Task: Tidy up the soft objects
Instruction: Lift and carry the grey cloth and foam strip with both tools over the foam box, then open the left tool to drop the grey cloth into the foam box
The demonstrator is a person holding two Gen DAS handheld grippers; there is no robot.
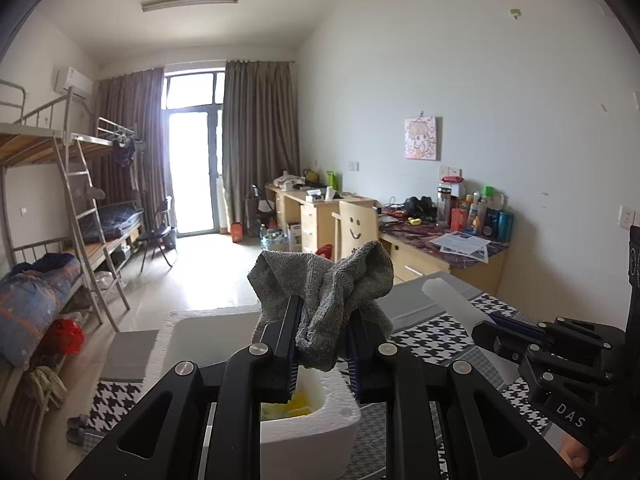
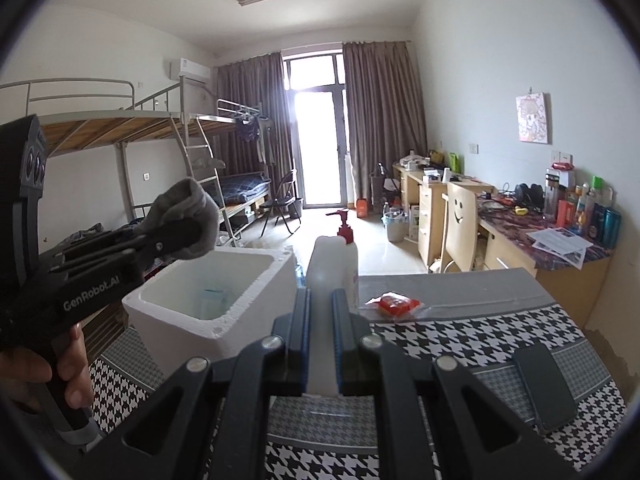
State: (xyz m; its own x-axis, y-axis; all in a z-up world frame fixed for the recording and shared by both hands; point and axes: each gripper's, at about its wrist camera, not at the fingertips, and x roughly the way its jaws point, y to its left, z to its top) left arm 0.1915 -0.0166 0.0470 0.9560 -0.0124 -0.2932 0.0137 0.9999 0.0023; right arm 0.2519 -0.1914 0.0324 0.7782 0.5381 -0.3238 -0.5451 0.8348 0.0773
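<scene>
- Left wrist view: your left gripper (image 1: 322, 332) is clenched on a grey knitted cloth (image 1: 328, 284), which bunches up above the pads and hangs a little below them.
- Directly beneath those jaws sits the white foam box (image 1: 320, 420), open at the top, with something yellow (image 1: 300, 400) lying in it; I cannot tell what it is.
- Off to the right of the left jaws, your right gripper (image 1: 486, 326) points the same way, carrying a pale translucent strip (image 1: 452, 300).
- Right wrist view: the right gripper (image 2: 322, 308) grips that pale translucent piece (image 2: 324, 264) between its pads, and it runs forward beyond the fingertips; its material is unclear.
- Just ahead of the right jaws stands a red-topped pump bottle (image 2: 347, 236); a red packet (image 2: 398, 303) lies to their right on the houndstooth cover (image 2: 460, 336), and a dark phone (image 2: 544, 384) further right.
- My judgement: you are mid-carry, cloth poised over the box, not yet dropped.
- Next, lower the left jaws into the box mouth and release so the cloth falls clear of the rim; keep the right gripper's strip out of the way.
</scene>
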